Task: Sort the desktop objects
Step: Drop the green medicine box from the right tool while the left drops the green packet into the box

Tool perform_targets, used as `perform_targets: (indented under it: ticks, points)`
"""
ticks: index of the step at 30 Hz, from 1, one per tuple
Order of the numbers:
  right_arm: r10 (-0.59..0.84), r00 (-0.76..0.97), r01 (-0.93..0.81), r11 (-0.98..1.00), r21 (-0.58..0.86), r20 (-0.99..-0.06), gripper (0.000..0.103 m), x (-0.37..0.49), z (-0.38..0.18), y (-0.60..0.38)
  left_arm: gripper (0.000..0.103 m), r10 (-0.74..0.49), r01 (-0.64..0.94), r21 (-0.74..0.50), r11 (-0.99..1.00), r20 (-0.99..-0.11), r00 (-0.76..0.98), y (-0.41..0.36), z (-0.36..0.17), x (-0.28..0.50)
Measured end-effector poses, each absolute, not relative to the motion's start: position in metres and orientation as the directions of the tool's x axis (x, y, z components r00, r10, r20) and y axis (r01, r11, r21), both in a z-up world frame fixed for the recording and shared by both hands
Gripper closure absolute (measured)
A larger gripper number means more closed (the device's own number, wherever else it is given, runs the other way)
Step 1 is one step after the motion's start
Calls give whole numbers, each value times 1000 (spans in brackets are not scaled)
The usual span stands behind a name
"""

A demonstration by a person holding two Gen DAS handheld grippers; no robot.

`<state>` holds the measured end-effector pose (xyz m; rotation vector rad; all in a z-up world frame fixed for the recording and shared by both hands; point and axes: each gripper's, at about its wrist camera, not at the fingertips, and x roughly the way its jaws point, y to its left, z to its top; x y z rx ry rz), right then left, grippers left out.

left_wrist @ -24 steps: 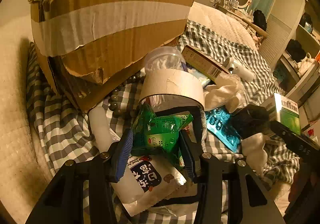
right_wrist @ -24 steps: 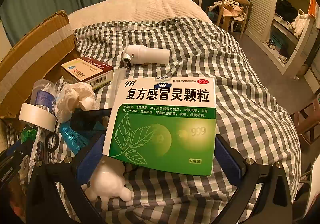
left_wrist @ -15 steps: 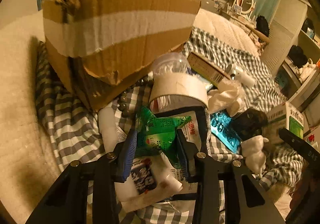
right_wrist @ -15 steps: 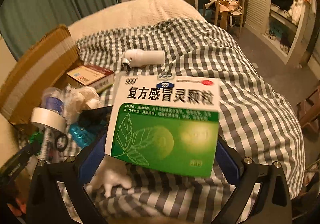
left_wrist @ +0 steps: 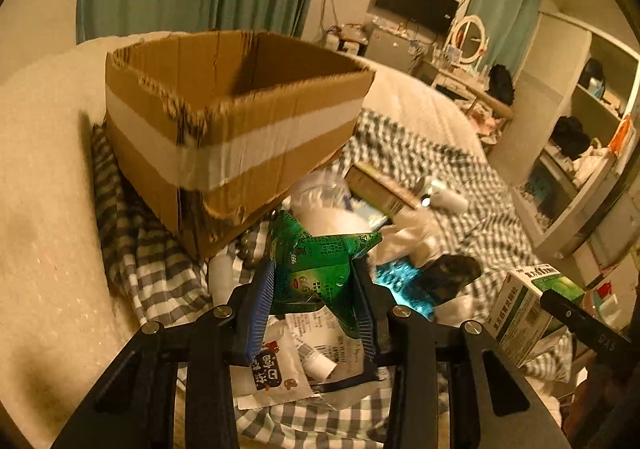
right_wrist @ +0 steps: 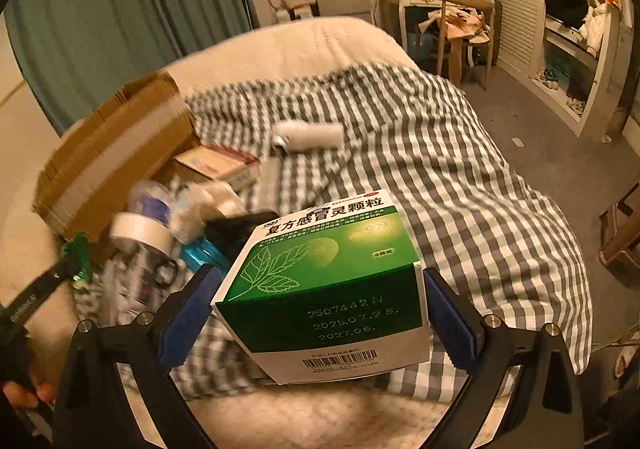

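Tally on the checked bedspread (right_wrist: 460, 185): one open cardboard box (left_wrist: 224, 121), two grippers each holding one item, one green sachet (left_wrist: 316, 269), one green medicine carton (right_wrist: 332, 281), one tape roll (right_wrist: 140, 233) at nine o'clock, one white bottle (right_wrist: 308, 135) at twelve.

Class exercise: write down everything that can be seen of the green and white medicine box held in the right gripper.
The medicine box is cardboard, with a green face bearing a leaf drawing, a white band of Chinese print and a red oval mark. Its near end shows a printed lot number and dates, with a barcode on the white strip below. It looks closed and undented. It is lifted clear of the checked bedspread, tilted with its end towards the camera, and clamped at its sides between the blue pads of the right gripper.
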<state>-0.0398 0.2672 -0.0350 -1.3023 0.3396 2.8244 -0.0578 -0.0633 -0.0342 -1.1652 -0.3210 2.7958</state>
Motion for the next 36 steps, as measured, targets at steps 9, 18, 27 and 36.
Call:
perform_targets:
  ticks: [9, 18, 27, 36]
  points:
    - [-233, -736, 88, -964, 252, -635, 5, -52, 56, 221, 65, 234, -95, -267, -959, -558, -796, -81, 43, -74]
    - [-395, -748, 293, -918, 269, -534, 5, -128, 121, 130, 65, 105, -29, -157, -987, -507, -856, -123, 77, -155]
    - [-466, -704, 309, -880, 360, -536, 2, -224, 90, 60, 59, 86, -1, -159, -987, -532, -843, -154, 35, -184]
    - [-423, -743, 244, -893, 379, -519, 2, -209, 89, 74, 9, 82, 47, -223, -974, -535, -841, -165, 30, -177]
